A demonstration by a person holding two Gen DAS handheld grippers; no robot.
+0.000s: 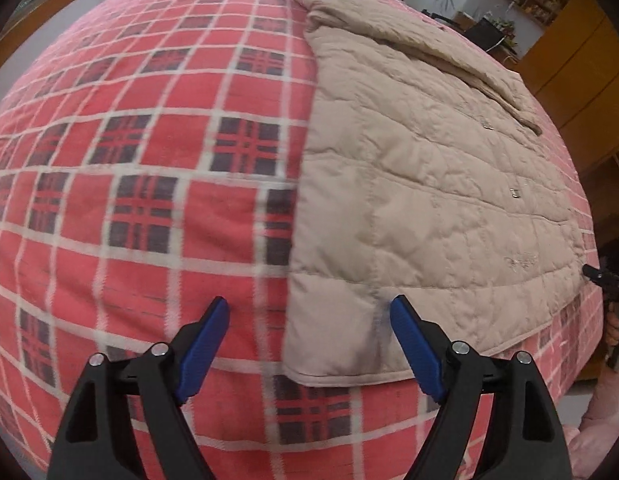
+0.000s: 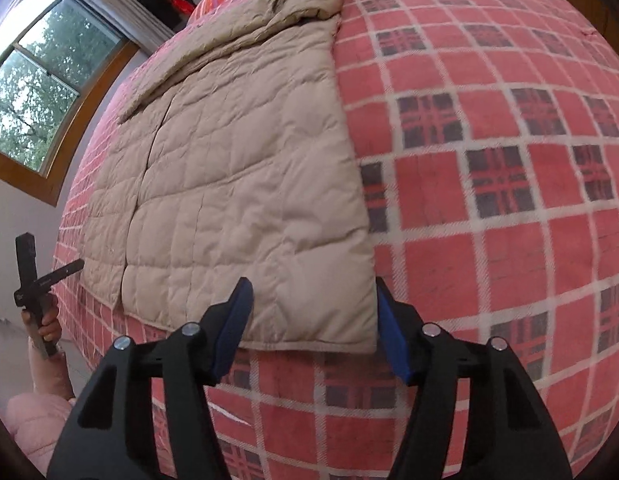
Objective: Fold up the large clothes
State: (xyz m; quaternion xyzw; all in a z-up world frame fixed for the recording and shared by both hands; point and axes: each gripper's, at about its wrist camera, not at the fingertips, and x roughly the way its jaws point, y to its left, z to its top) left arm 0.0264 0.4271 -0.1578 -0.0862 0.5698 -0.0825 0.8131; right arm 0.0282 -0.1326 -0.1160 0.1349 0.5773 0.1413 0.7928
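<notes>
A beige quilted coat [image 1: 429,184] lies flat on a bed with a red plaid cover [image 1: 141,152], its sides folded in. In the left wrist view my left gripper [image 1: 309,312] stands open above the coat's near left hem corner, holding nothing. The right wrist view shows the same coat [image 2: 229,184] on the plaid cover [image 2: 489,200]; my right gripper [image 2: 311,300] is open over the coat's near right hem corner, its blue fingers [image 2: 233,328] spread to either side. Each view catches the other gripper at its edge, held in a hand [image 2: 45,324].
A window with a wooden frame [image 2: 41,92] is on the wall left of the bed. Wooden cabinets [image 1: 577,72] and a cluttered desk [image 1: 485,28] stand beyond the bed's far right. A pink sleeve [image 2: 37,424] shows at the lower left.
</notes>
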